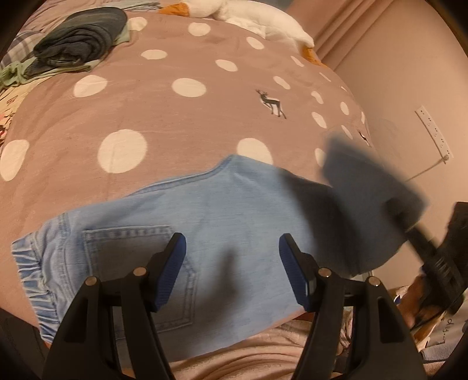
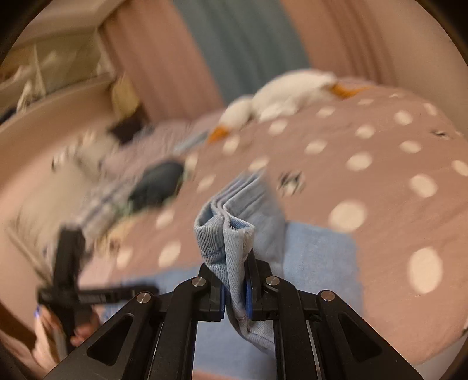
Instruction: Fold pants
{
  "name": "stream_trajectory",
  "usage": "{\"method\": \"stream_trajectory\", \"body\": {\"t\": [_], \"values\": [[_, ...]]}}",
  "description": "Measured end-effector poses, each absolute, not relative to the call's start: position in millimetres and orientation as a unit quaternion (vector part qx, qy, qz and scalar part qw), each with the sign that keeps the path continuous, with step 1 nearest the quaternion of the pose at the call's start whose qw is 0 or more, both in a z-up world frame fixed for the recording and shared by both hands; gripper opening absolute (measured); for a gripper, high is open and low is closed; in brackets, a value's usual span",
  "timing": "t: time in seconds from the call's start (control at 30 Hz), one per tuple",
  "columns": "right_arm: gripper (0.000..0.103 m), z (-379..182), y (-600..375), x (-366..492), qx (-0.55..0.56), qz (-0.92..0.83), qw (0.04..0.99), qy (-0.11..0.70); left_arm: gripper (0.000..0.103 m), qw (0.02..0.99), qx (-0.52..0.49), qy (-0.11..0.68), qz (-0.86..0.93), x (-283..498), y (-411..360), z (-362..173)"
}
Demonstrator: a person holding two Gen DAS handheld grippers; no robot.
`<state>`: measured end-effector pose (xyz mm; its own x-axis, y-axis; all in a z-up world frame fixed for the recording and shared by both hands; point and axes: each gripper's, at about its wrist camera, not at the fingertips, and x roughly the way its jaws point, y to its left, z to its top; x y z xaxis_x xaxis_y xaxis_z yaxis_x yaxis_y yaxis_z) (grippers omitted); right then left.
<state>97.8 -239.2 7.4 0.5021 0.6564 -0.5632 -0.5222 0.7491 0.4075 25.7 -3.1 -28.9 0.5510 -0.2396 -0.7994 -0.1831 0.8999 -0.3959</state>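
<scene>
Light blue denim pants (image 1: 181, 239) lie on the spotted bed cover, waistband at the left, back pocket showing. My left gripper (image 1: 232, 269) is open and empty, hovering over the seat of the pants. My right gripper (image 2: 236, 289) is shut on the bunched leg ends of the pants (image 2: 231, 233) and holds them lifted above the bed. In the left wrist view the lifted leg part (image 1: 359, 198) is a blurred dark flap at the right, with the right gripper (image 1: 433, 260) behind it. The left gripper also shows in the right wrist view (image 2: 70, 280), blurred.
The bed cover (image 1: 163, 122) is pink-brown with white dots. A pile of dark folded clothes (image 1: 82, 38) lies at the far left. A white plush goose (image 1: 257, 17) lies at the far edge. A wall with a power strip (image 1: 433, 131) is at the right.
</scene>
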Motion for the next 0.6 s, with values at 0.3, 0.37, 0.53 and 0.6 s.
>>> {"method": "stream_trajectory", "body": {"t": [0.3, 0.37, 0.53, 0.6], "values": [[0.016, -76, -182, 98, 0.005, 0.336, 0.797, 0.502, 0.067, 0.844, -0.232, 0.483, -0.025, 29, 2, -39], [0.022, -76, -187, 96, 0.018, 0.328, 0.792, 0.514, 0.068, 0.841, -0.234, 0.487, -0.034, 32, 0, -42], [0.065, -53, -209, 83, 0.052, 0.347, 0.790, 0.504, 0.068, 0.832, -0.242, 0.496, -0.061, 44, -9, -50], [0.065, -40, -226, 80, 0.056, 0.335, 0.805, 0.487, 0.067, 0.826, -0.245, 0.502, -0.079, 50, -16, -54]]}}
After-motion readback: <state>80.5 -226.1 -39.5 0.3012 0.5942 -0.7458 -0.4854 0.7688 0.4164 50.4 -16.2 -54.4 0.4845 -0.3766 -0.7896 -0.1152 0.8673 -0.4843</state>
